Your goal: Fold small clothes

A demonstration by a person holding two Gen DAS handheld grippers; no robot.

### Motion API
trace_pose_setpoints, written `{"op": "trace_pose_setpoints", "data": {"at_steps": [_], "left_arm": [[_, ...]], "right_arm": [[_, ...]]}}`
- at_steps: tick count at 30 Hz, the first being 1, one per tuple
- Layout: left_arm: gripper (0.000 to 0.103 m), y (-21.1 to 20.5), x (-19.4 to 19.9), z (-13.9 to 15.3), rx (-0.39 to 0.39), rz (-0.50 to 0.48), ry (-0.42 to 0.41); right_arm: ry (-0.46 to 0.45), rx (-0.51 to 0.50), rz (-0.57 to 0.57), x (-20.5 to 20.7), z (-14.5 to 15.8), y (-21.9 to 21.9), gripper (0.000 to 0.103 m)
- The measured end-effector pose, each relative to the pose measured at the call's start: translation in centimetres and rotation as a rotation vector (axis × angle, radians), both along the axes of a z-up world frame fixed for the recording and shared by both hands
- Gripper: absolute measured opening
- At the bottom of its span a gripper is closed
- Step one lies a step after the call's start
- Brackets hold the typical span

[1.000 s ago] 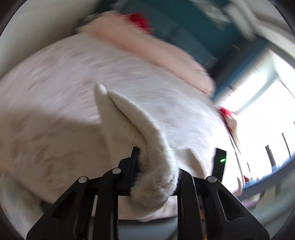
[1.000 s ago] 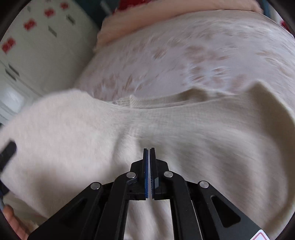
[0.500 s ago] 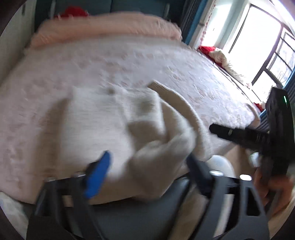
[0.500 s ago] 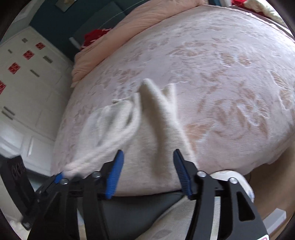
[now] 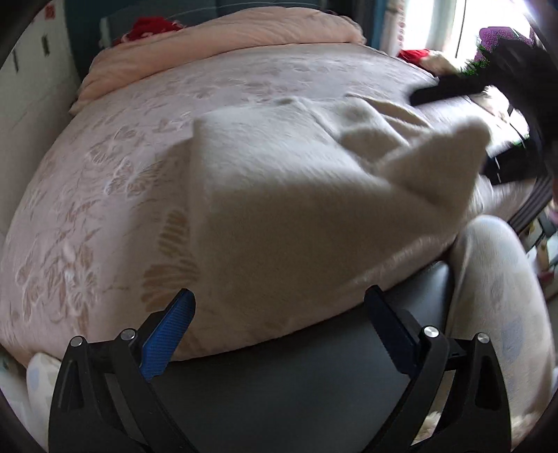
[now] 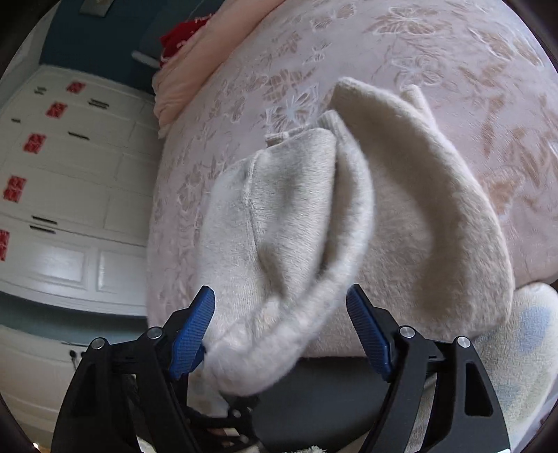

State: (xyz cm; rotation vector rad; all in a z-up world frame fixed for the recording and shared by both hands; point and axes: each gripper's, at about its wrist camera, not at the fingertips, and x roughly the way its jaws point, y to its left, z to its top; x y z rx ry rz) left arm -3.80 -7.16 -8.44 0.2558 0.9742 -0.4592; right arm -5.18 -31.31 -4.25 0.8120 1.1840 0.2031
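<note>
A cream fleecy small garment (image 5: 296,195) lies on the bed near its front edge, partly folded, with a raised fold at its right side. In the right wrist view the garment (image 6: 314,223) shows bunched, one sleeve-like roll hanging between the fingers. My left gripper (image 5: 279,324) is open and empty, hovering above the bed's front edge, just short of the garment. My right gripper (image 6: 279,324) is open; the fabric roll hangs between its blue pads (image 6: 193,331) without being pinched. The right gripper's black body (image 5: 488,87) shows at the garment's right.
The bed carries a pink flowered cover (image 5: 87,181). A peach duvet (image 5: 216,45) and a red item (image 5: 150,26) lie at its head. White cupboards (image 6: 62,195) stand to the left. The person's pale trouser leg (image 5: 495,296) is at the bed's front right.
Both grippers have opened and let go of the garment, which dropped onto the bed. Both have pulled back toward the bed's front edge.
</note>
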Motion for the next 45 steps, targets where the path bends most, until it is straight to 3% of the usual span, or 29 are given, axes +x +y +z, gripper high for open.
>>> {"op": "trace_pose_setpoints", "data": {"at_steps": [2,4,5,6,7,9,11,12,14,15,16,18,19,20,21,23,26,28,30,31,32,34,35,37,40,41,43,44,45], "left_arm": [[0.095,-0.6,-0.6,-0.1,0.013,-0.018,-0.021],[0.095,-0.6,-0.3,-0.2,0.02,-0.017,-0.056],[0.088,-0.4,0.1,-0.1,0.026,0.001,-0.074],[0.078,-0.2,0.5,-0.1,0.02,0.01,-0.068],[0.058,0.2,1.4,-0.3,0.009,0.016,-0.028],[0.045,0.9,2.4,-0.3,-0.012,0.058,0.011],[0.025,1.4,2.6,0.0,-0.045,0.073,0.026],[0.024,1.4,2.7,0.2,-0.061,0.063,0.039],[0.023,0.7,2.6,0.3,-0.085,0.047,0.058],[0.023,0.2,2.5,0.2,-0.08,0.035,0.064],[0.023,-0.2,2.5,-0.1,-0.071,0.029,0.07],[0.023,-0.5,2.8,-0.8,-0.076,0.033,0.102],[0.023,-0.6,2.8,-1.2,-0.083,0.042,0.117],[0.023,-0.5,2.9,-1.5,-0.09,0.048,0.133],[0.024,-0.4,3.0,-1.5,-0.087,0.052,0.134],[0.026,-0.2,2.9,-1.0,-0.077,0.057,0.112],[0.032,0.0,2.5,0.2,-0.092,0.067,0.103],[0.034,0.2,2.4,0.9,-0.115,0.073,0.115],[0.038,0.5,2.3,1.5,-0.14,0.07,0.123],[0.044,0.7,2.1,1.9,-0.14,0.072,0.114],[0.049,0.7,1.8,2.2,-0.134,0.077,0.109],[0.049,1.1,1.7,2.2,-0.131,0.09,0.108],[0.049,1.2,1.7,2.1,-0.128,0.099,0.112],[0.049,1.6,1.9,1.9,-0.116,0.117,0.118],[0.052,1.7,1.8,1.7,-0.109,0.122,0.121],[0.053,1.8,1.9,1.5,-0.106,0.122,0.126],[0.054,1.5,1.9,1.0,-0.098,0.122,0.143],[0.054,1.4,1.9,0.8,-0.095,0.116,0.155],[0.055,1.4,1.7,1.0,-0.09,0.114,0.159]], "right_arm": [[0.021,-0.06,0.029,0.9,-0.2,1.1,0.075],[0.027,-0.085,0.059,1.8,-0.8,2.4,0.046],[0.027,-0.114,0.067,2.0,-0.8,3.0,0.017],[0.01,-0.149,0.075,2.3,-0.4,3.5,0.016],[-0.032,-0.15,0.081,2.4,0.6,3.8,0.015],[-0.2,-0.114,0.086,1.7,4.9,3.7,0.013],[-0.368,-0.109,0.089,0.3,9.7,3.0,0.011],[-0.401,-0.137,0.087,-0.1,10.8,2.8,0.011],[-0.443,-0.226,0.073,-1.0,11.6,1.5,0.011],[-0.406,-0.288,0.055,-1.1,9.9,0.2,0.012],[-0.349,-0.338,0.044,-0.8,7.7,-0.8,0.012],[-0.147,-0.381,0.038,0.4,0.7,-3.1,0.013],[-0.048,-0.357,0.014,0.6,-2.6,-4.1,0.014],[-0.042,-0.293,-0.022,0.1,-3.9,-4.9,0.016],[-0.081,-0.223,-0.066,-0.7,-3.6,-5.5,0.021],[-0.126,-0.21,-0.104,-1.3,-2.0,-5.7,0.028],[-0.155,-0.21,-0.084,-0.6,-0.7,-5.3,0.058],[-0.149,-0.204,-0.082,0.1,-0.6,-5.9,0.059],[-0.125,-0.193,-0.083,1.4,-0.8,-6.0,0.067],[-0.11,-0.191,-0.079,2.0,-1.0,-6.2,0.068],[-0.093,-0.197,-0.071,2.6,-1.6,-5.9,0.067],[-0.074,-0.226,-0.023,3.6,-2.2,-4.9,0.015],[-0.087,-0.235,-0.011,3.3,-1.5,-4.7,0.014],[-0.221,-0.244,-0.037,2.0,1.7,-4.6,0.013],[-0.293,-0.263,-0.083,0.0,3.3,-5.5,0.013],[-0.273,-0.291,-0.083,0.0,2.5,-5.8,0.014],[-0.114,-0.414,-0.022,1.0,-1.9,-6.1,0.017],[-0.077,-0.423,-0.018,1.1,-3.1,-6.4,0.019],[-0.102,-0.384,-0.054,0.3,-2.6,-6.8,0.022]]}}
